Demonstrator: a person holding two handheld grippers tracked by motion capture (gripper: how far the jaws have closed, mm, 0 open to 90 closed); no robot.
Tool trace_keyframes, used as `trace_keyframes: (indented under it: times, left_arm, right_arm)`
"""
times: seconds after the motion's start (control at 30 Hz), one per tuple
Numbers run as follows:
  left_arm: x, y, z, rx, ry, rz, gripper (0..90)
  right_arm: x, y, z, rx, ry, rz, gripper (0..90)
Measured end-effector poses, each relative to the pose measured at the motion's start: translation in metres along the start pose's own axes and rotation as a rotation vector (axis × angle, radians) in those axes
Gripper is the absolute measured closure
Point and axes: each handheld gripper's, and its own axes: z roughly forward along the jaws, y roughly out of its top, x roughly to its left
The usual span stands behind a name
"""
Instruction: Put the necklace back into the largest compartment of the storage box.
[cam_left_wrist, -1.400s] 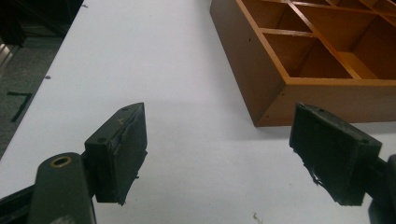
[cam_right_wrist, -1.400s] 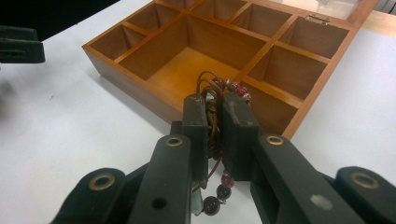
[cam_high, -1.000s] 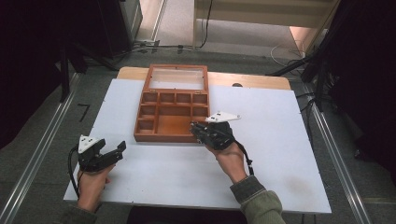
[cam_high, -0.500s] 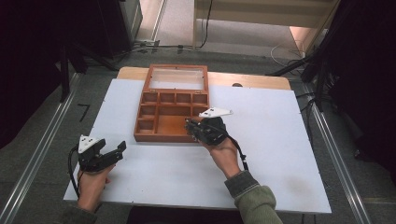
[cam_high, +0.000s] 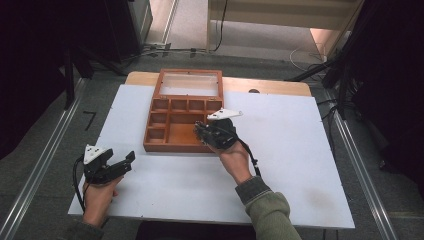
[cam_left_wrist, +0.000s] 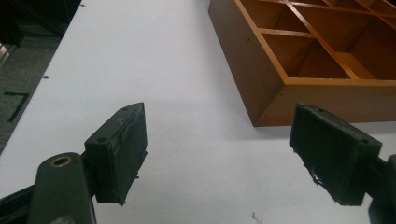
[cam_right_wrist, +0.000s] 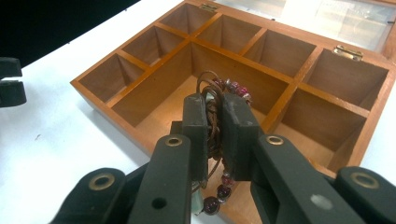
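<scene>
White table top (cam_high: 300, 165) filled most of the high view, set on a wooden board whose far edge showed beyond it; dark floor and metal rails lay to either side.

Wooden compartment box (cam_high: 172, 127) sat on the far-left part of the table; its glass-paned lid (cam_high: 190, 84) was open and lay back flat, hinged at the far edge; brass hinges were visible in the right gripper view. Inside: a row of small cells along the far side, a column of small cells down the left, one large cell in the middle, more cells on the right; all visible cells looked bare wood.

Right gripper (cam_high: 204, 134) was held over the near-right part of the box, above the large cell and its near wall; hand and green sleeve (cam_high: 267, 207) reached in from the bottom of the high view. Jaws were pressed together on a bracelet (cam_right_wrist: 215, 116): brown cord loops with dark red beads and a pale green one; part of it stood above the jaws, the rest dangled below them, over the box's near wall.

Left gripper (cam_left_wrist: 233, 154) was near the table's near-left corner, well apart from the box; jaws were spread wide with nothing between them; in the left gripper view the near-left corner of the box lay just ahead of the right jaw.
</scene>
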Motion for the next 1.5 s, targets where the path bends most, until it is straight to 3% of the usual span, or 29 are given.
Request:
trace_keyframes:
  times: [0.9, 1.27, 1.4, 1.5]
  left_arm:
    - [0.0, 0.0, 0.0, -0.005, -0.006, -0.004, 19.4]
    - [0.001, 0.0, 0.0, -0.004, -0.007, -0.005, 19.4]
    - [0.001, 0.0, 0.0, -0.001, -0.007, -0.004, 19.4]
    - [0.001, 0.0, 0.0, -0.002, -0.008, -0.004, 19.4]
  right_arm:
    - [0.002, 0.02, 0.035, 0.021, -0.035, -0.023, 77.8]
    - [0.001, 0.02, 0.049, 0.046, -0.04, -0.022, 77.5]
    - [0.001, 0.019, 0.051, 0.05, -0.042, -0.018, 76.0]
    - [-0.002, 0.019, 0.053, 0.041, -0.022, -0.01, 67.7]
